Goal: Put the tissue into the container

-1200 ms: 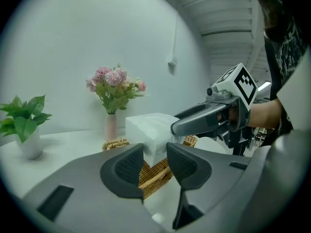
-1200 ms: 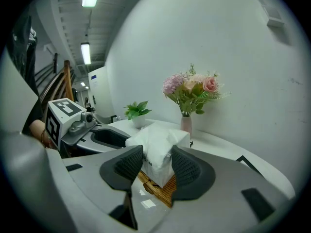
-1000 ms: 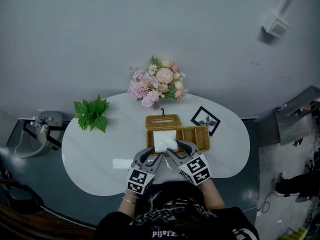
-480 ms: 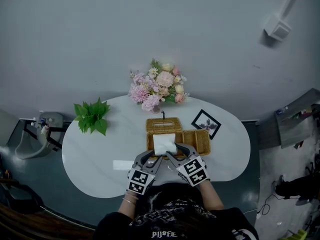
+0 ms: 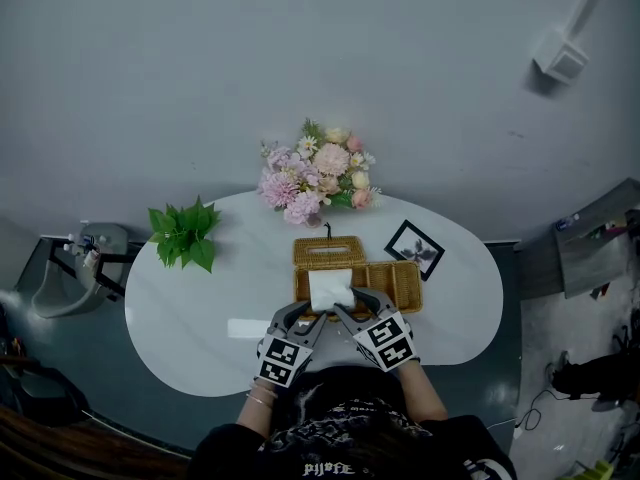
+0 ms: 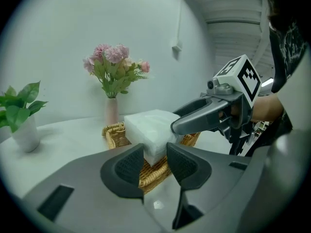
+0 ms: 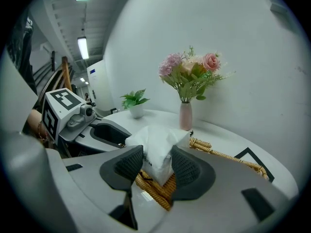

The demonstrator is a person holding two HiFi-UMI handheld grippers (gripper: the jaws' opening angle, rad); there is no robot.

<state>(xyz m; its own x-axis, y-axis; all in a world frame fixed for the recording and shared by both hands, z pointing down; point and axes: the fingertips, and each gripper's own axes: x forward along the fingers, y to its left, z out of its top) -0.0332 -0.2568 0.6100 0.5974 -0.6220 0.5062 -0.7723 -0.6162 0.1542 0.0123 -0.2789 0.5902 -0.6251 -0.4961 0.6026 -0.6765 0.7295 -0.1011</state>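
Observation:
A white tissue pack [image 5: 331, 288] hangs over the left part of the open wicker container [image 5: 396, 274]. Its lid [image 5: 327, 248], with a slot, lies just behind. My left gripper [image 5: 308, 312] is shut on the pack's near left corner, and my right gripper [image 5: 356, 304] is shut on its near right corner. In the left gripper view the pack [image 6: 150, 130] sits between the pads above the wicker rim [image 6: 114, 133], with the right gripper's finger [image 6: 204, 118] against its far side. In the right gripper view the pack [image 7: 158, 144] is pinched between the pads over the wicker edge [image 7: 153, 191].
On the white oval table [image 5: 200, 308] stand a vase of pink flowers [image 5: 318, 173] at the back, a potted green plant [image 5: 185, 230] at the left and a black-framed picture [image 5: 412, 241] to the container's right. A grey seat [image 5: 80, 268] stands beyond the table's left edge.
Both grippers and the tissue pack have stayed almost where they were over the container, shifting only slightly. The grips have not changed.

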